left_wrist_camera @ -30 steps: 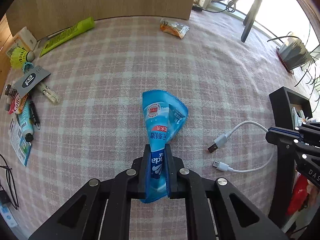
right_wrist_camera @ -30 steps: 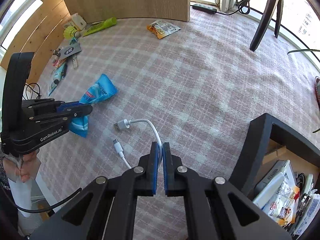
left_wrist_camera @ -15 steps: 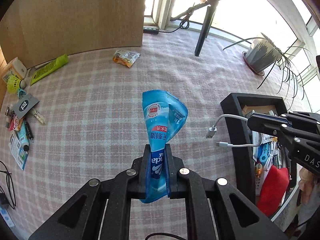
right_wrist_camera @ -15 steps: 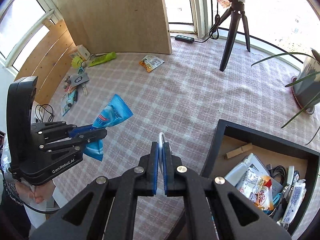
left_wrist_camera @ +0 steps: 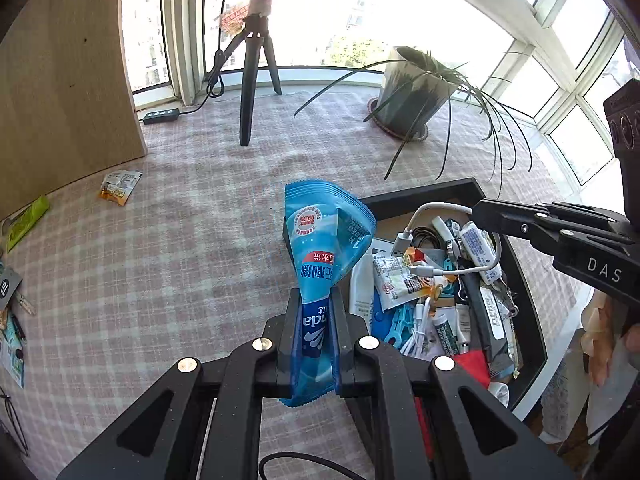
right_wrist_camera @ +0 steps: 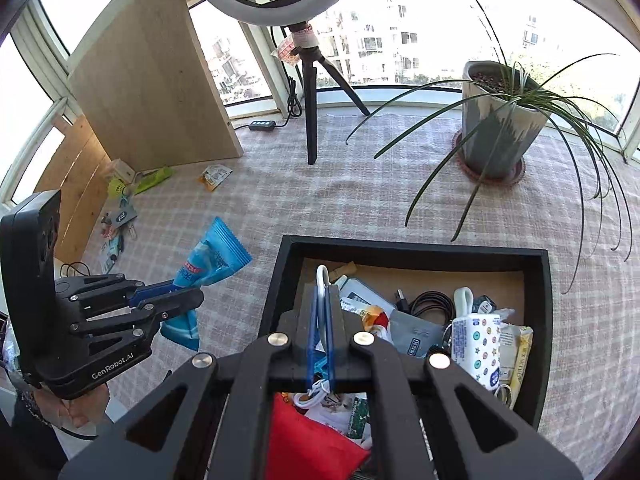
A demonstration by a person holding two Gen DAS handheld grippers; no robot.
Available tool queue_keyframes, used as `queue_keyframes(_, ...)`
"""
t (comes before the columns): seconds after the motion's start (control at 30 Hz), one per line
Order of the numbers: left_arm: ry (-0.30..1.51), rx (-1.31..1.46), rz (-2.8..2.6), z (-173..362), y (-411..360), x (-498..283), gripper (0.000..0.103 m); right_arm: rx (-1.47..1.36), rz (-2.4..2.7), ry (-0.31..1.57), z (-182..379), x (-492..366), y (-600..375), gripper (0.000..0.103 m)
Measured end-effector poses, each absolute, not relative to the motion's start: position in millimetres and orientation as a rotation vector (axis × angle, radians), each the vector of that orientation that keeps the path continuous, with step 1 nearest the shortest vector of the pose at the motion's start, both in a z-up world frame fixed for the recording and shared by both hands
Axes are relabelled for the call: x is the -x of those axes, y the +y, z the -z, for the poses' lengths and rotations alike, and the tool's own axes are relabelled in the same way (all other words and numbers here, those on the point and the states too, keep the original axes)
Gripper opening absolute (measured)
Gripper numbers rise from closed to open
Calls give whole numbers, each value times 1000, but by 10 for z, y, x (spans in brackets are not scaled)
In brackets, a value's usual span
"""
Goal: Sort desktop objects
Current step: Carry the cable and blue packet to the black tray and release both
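Left wrist view: the left gripper [left_wrist_camera: 315,312] has its jaws clamped on a blue snack packet [left_wrist_camera: 326,248], which stands up between the fingers, just left of the black tray [left_wrist_camera: 528,292]. Off to its right, the right gripper [right_wrist_camera: 320,312] is closed on a white USB cable [left_wrist_camera: 436,240], holding it above the tray's jumble of small items. Far ahead stand a potted plant [left_wrist_camera: 416,92] and a tripod [left_wrist_camera: 256,76].

Blue packet [left_wrist_camera: 324,240], white cable [left_wrist_camera: 448,268], black tray [right_wrist_camera: 416,254], pink plaid tablecloth [left_wrist_camera: 180,248].
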State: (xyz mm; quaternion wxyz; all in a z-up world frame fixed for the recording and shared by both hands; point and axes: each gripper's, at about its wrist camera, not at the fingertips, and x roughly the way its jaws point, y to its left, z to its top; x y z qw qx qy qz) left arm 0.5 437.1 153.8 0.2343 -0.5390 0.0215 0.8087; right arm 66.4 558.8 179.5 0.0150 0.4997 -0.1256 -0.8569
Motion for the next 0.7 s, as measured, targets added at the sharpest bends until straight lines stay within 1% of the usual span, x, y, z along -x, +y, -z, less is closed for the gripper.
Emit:
queue_keyframes(0.2, 94, 1473, -2147, -1520, 4826, -67, 10, -1584, 2738, -467, -1800, -959, 6014, 4)
queue_keyframes(0.43, 152, 1468, -2101, -1501, 5251, -140, 11, -1604, 2775, -541, -1776, -1160, 6292, 4)
queue_keyframes(0.5, 144, 1476, -2102, -1485, 5317, -131, 20, -1614, 2771, -561, -1763, -1187, 6321, 5)
queue_keyframes(0.53, 136, 1488, -2086, -1472, 5342, -126, 28, -1617, 2765, -577, -1757, -1198, 6333, 6)
queue_keyframes(0.57, 146, 1491, -2061, -1455, 5373, -134, 33, -1628, 2753, -586, -1747, -1198, 6344, 9)
queue_keyframes(0.6, 168, 1484, -2057, -1454, 5394, -153, 33, -1627, 2757, -593, -1744, -1206, 6353, 10)
queue_keyframes(0.67, 220, 1465, -2086, -1467, 5410, -194, 33, -1629, 2771, -594, -1740, -1217, 6357, 18)
queue_keyframes(0.7, 228, 1463, -2083, -1474, 5411, -205, 33, -1629, 2772, -601, -1737, -1215, 6361, 19)
